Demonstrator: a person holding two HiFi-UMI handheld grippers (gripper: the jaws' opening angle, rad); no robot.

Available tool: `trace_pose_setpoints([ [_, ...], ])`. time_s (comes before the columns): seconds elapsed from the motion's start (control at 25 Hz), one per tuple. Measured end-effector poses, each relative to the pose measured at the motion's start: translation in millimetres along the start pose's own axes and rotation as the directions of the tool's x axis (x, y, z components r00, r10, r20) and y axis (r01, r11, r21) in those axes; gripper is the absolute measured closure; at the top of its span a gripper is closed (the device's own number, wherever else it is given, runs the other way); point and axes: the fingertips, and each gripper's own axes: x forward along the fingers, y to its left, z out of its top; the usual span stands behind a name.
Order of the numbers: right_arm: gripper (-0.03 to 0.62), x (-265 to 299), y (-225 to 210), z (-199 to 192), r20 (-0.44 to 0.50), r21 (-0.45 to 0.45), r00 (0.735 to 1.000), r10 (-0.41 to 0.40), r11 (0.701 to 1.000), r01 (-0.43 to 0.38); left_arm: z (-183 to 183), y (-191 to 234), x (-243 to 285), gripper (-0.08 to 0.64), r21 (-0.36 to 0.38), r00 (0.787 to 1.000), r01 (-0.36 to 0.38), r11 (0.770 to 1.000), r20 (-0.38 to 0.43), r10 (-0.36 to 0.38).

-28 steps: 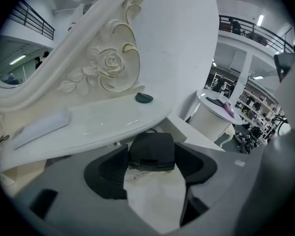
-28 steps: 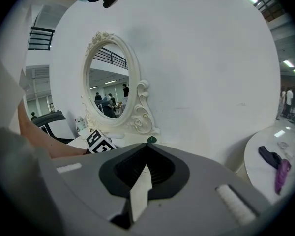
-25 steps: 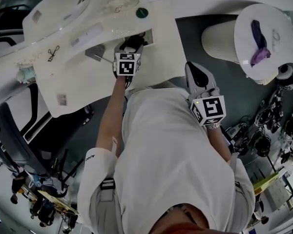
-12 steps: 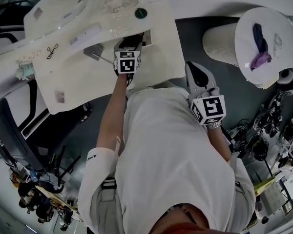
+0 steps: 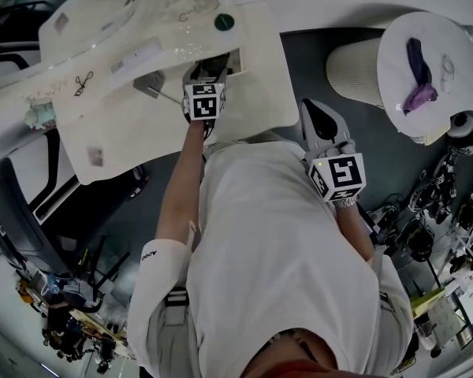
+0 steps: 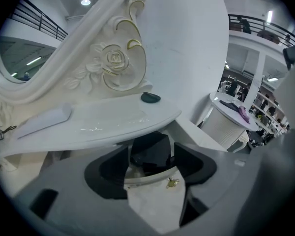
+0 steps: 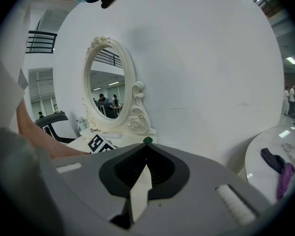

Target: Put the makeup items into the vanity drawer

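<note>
While reaching over the white table [image 6: 103, 122] against a white wall, holds the left gripper [image 6: 151, 156] at the open vanity drawer [image 6: 155, 203].
Holds left fingers apart, drawer front and gold knob [image 6: 173, 182] between them (contact unclear). Has the dark green compact [image 6: 150, 98] up on the tabletop beyond the fingertips, beside the carved mirror base [image 6: 115, 63]. Carries the right gripper [image 7: 147, 149], fingers together on nothing, over grey floor [image 5: 307, 53] near a round white stool [image 5: 355, 61].
</note>
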Motion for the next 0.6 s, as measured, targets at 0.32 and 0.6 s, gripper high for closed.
trace_pose_setpoints([
  [0.32, 0.583, 5, 14, -1, -0.007, -0.015, 1.0, 0.026, 1.0, -0.026, 1, 19, -28, 0.387, -0.042, 0.997, -0.039, 0.998, 0.07, 0.042],
  [0.6, 0.583, 19, 45, 8, -0.009, -0.038, 0.998, 0.056, 0.998, -0.057, 7, 40, -66, 0.557, -0.091, 0.987, -0.021, 0.996, 0.157, 0.036],
])
